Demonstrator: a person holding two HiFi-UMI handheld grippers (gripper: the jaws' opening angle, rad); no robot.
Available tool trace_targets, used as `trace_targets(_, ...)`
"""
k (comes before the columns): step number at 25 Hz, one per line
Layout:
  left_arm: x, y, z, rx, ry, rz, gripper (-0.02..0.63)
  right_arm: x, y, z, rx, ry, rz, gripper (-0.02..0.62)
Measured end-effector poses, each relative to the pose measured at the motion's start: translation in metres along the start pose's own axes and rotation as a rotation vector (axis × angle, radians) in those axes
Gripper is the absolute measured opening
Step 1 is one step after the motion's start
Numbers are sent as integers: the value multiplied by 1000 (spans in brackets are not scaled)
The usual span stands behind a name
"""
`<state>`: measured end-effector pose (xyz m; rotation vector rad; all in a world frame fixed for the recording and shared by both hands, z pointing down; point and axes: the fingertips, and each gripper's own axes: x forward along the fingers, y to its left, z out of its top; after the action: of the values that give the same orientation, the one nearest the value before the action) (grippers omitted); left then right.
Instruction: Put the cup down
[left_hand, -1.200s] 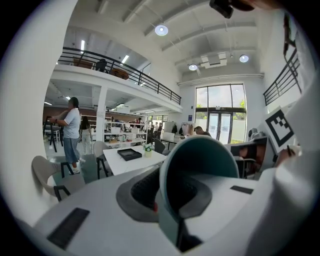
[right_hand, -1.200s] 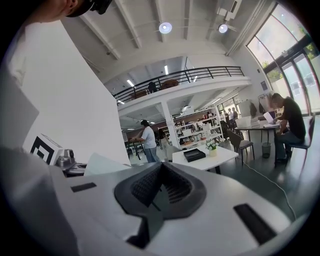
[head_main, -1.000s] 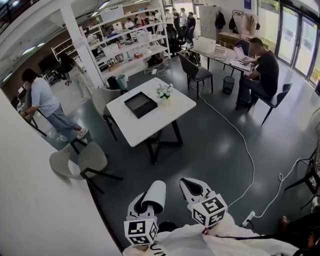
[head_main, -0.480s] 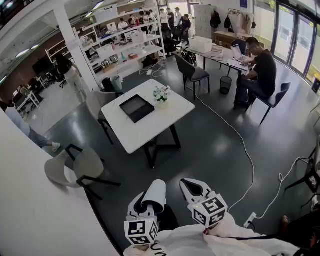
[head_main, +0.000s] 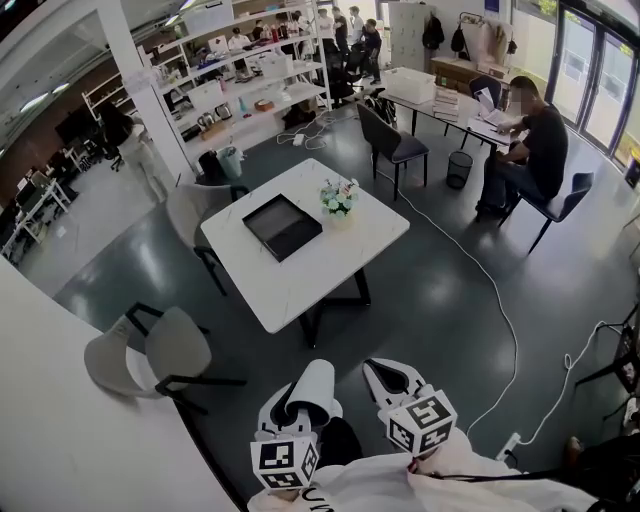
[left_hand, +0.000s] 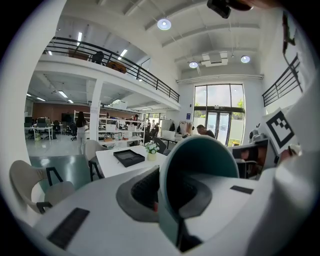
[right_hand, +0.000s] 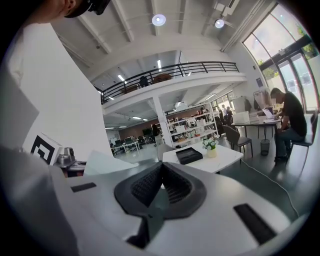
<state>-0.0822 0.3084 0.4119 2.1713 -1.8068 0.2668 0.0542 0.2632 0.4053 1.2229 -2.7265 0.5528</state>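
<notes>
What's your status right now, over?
Left gripper shut on cup, at its rim. Right gripper shut, empty. Cup not down yet; white table ahead, chair off left.

One cup (head_main: 312, 392), one tray (head_main: 283, 226), one vase (head_main: 339, 200)

1. Cup (head_main: 312, 388): in the head view its lower wall is hidden between the jaws of the left gripper (head_main: 300, 402). In the left gripper view its mouth covers 1 pad and its base is out of sight.
2. Shelves (head_main: 250, 85): goods too small to tell.
3. Tray (head_main: 282, 226): interior dark, contents cannot be told.
4. Sleeves (head_main: 430, 488): cut off by the bottom edge.
5. Chair (head_main: 622, 362): cut off by the right edge.
6. People (head_main: 345, 35) at the far end: too small to tell apart.
</notes>
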Motion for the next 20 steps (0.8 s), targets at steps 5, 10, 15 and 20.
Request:
trace_targets(5,38,41,20,-14,14,-7,38,58,-2,17,1,22,-1,5)
trace_targets(10,71,82,38,-26,18,-10,37,111,-7,30,0,47,-24,5)
trace_targets(15,111,121,51,-32,25,-18,38,166,-16,41,-1,61,-40,5)
trace_targets(20,141,154,61,-32,39,-37,37,210,-16,52,5,65,-59,5)
